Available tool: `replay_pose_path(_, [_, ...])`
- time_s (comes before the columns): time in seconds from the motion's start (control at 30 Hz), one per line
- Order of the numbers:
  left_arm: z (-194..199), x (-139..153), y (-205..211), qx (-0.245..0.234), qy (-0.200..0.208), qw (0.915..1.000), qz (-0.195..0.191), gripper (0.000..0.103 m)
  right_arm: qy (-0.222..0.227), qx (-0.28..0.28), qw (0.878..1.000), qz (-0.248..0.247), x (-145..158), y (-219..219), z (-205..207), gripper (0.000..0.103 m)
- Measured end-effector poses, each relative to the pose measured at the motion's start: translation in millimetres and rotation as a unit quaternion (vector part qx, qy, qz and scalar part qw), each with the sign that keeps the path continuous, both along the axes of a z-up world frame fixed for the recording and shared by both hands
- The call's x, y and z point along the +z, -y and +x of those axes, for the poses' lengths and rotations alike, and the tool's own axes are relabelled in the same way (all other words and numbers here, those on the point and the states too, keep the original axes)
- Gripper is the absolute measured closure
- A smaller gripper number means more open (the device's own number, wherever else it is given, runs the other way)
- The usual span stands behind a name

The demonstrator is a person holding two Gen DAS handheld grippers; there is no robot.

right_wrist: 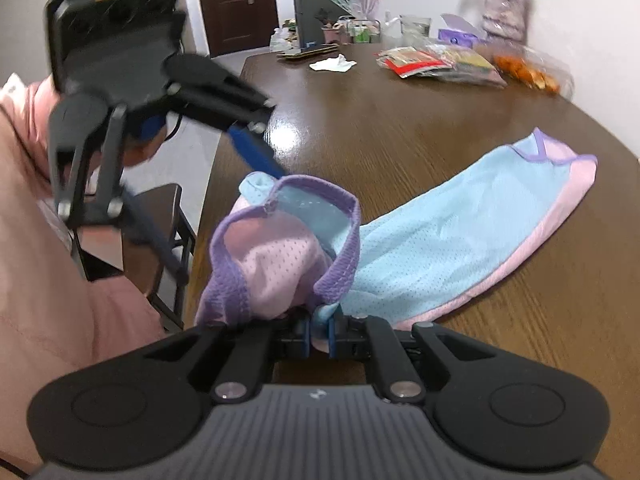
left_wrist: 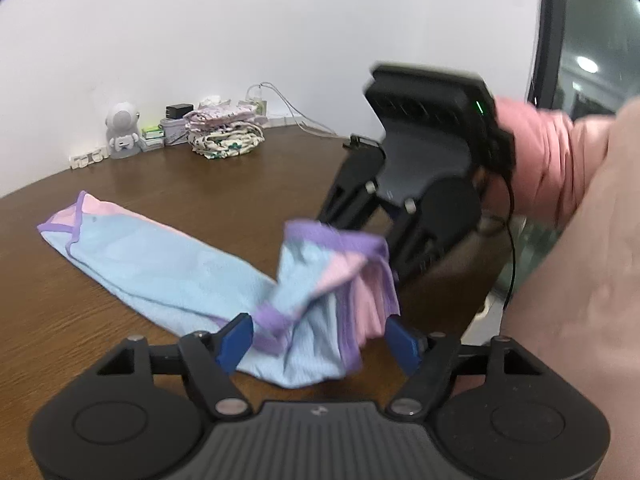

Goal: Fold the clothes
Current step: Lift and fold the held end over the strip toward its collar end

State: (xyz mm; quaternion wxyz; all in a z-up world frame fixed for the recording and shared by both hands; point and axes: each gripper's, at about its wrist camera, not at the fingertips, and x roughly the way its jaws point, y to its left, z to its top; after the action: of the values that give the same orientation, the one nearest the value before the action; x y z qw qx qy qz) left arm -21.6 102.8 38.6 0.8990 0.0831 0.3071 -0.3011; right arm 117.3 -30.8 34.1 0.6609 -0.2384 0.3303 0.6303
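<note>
A mesh garment [right_wrist: 448, 232] in light blue and pink with purple trim lies along the brown wooden table [right_wrist: 400, 128]. Its near end is lifted and bunched. My right gripper [right_wrist: 320, 332] is shut on that bunched end, with blue and pink cloth pinched between the pads. In the left wrist view the garment [left_wrist: 160, 264] runs away to the left. There my left gripper [left_wrist: 320, 340] stands open, its blue pads apart on either side of the raised cloth and not pressing it. The right gripper's black fingers [left_wrist: 412, 240] reach down behind the purple hem.
A stack of folded clothes [left_wrist: 224, 132] and a white astronaut figure [left_wrist: 122, 130] stand by the wall. Snack bags [right_wrist: 440, 64], a bag of oranges [right_wrist: 528, 72] and a white tissue [right_wrist: 332, 64] sit at the table's far end. A dark chair [right_wrist: 168, 240] stands beside the table edge.
</note>
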Motion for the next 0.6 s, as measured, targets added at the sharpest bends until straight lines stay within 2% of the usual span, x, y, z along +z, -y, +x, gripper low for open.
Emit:
replay_pose_path(0.1, [-8,-10,15,-0.005,0.036,0.9971,0.067,0.030,-0.003,-0.009,1.000,0.001,-1,-1,2,0.096])
replay_pose_path(0.2, [-19,-24,33,-0.024,0.090,0.9829,0.158,0.031,-0.015,-0.021,1.000,0.001,-1,-2,5,0.096])
replay_pose_path(0.3, [-24,-33,42,-0.038,0.114,0.9698,0.212,0.031,-0.031,-0.034,0.999,0.001,1,-1,8,0.096])
replay_pose_path(0.37, [-24,-36,43,-0.035,0.129,0.9639,0.230,0.031,-0.037,-0.038,0.999,0.001,2,-1,10,0.096])
replay_pose_path(0.47, [-17,-35,44,-0.024,0.150,0.9602,0.234,0.035,-0.037,-0.036,0.999,0.000,3,-4,8,0.096])
replay_pose_path(0.57, [-9,-35,43,-0.031,0.158,0.9587,0.235,0.046,-0.033,-0.034,0.999,0.000,4,-6,5,0.096])
replay_pose_path(0.6, [-7,-34,41,-0.034,0.156,0.9605,0.228,0.056,-0.031,-0.034,0.999,0.000,4,-7,4,0.096])
